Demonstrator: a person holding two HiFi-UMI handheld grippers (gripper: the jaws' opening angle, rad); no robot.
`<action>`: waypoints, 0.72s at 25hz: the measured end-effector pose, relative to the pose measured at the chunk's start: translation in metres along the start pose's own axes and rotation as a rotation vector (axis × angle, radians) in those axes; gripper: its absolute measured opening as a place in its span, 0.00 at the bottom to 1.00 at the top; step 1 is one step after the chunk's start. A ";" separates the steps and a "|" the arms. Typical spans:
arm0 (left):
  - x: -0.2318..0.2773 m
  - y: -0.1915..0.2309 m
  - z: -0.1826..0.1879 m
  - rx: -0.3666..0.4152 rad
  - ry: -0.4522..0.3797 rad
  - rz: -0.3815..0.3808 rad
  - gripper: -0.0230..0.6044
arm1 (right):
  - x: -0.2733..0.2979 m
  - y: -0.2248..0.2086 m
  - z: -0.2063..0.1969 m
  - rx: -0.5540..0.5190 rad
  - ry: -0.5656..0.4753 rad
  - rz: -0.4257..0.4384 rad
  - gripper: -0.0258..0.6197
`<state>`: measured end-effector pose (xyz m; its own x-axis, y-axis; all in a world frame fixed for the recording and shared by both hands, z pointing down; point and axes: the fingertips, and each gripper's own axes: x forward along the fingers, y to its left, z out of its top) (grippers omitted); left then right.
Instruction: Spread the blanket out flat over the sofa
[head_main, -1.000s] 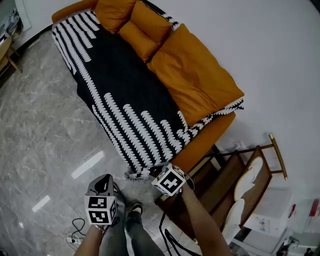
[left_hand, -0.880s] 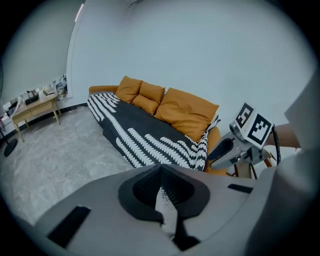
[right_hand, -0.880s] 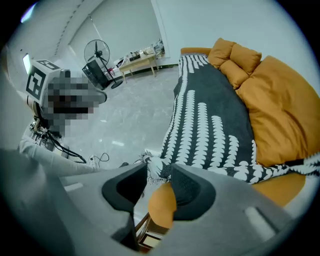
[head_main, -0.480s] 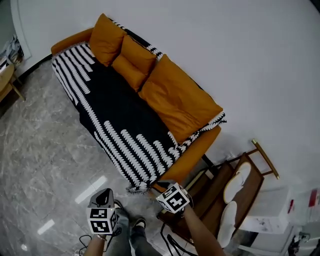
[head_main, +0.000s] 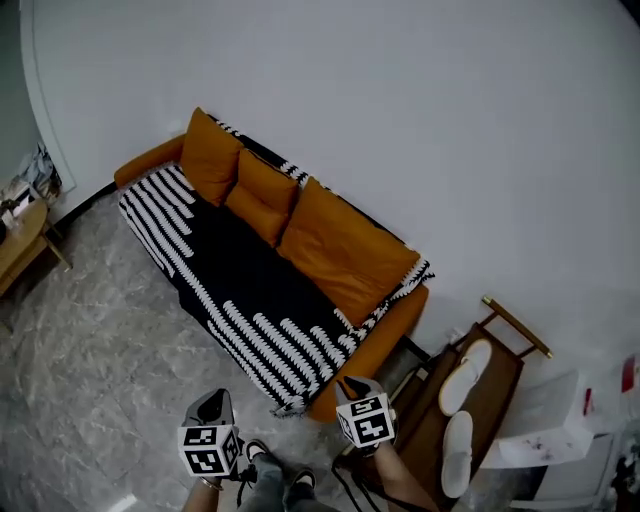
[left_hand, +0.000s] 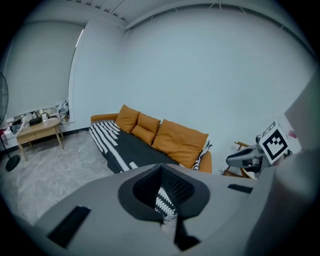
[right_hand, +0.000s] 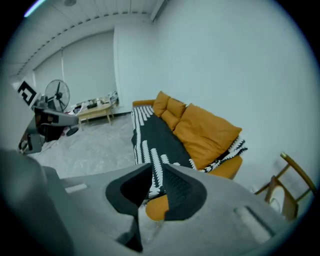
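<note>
A dark wooden rack (head_main: 500, 388) holding two white slippers (head_main: 466, 373) stood on grey marble floor (head_main: 90, 370), a low pale wooden table (head_main: 20, 250) well apart

left gripper (head_main: 213, 400) fingers together, right gripper (head_main: 352, 384) fingers slightly apart, just closing on nothing.

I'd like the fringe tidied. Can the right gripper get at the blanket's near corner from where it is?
Probably yes. The right gripper, its jaws just closing partway on nothing, hangs close by the blanket's fringed corner at the near end of the sofa, and nothing stands between them.
</note>
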<state>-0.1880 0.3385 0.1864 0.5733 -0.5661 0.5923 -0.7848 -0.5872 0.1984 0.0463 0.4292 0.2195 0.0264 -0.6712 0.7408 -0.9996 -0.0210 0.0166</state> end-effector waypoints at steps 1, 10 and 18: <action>-0.005 -0.004 0.008 0.007 -0.012 -0.004 0.04 | -0.010 -0.007 0.008 0.035 -0.032 -0.026 0.14; -0.027 -0.044 0.084 0.049 -0.162 -0.046 0.04 | -0.098 -0.045 0.063 0.187 -0.296 -0.167 0.05; -0.036 -0.074 0.149 0.086 -0.287 -0.093 0.04 | -0.153 -0.082 0.083 0.289 -0.430 -0.287 0.05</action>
<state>-0.1157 0.3163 0.0340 0.6946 -0.6408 0.3271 -0.7100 -0.6840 0.1677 0.1246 0.4723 0.0486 0.3548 -0.8477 0.3944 -0.9123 -0.4061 -0.0522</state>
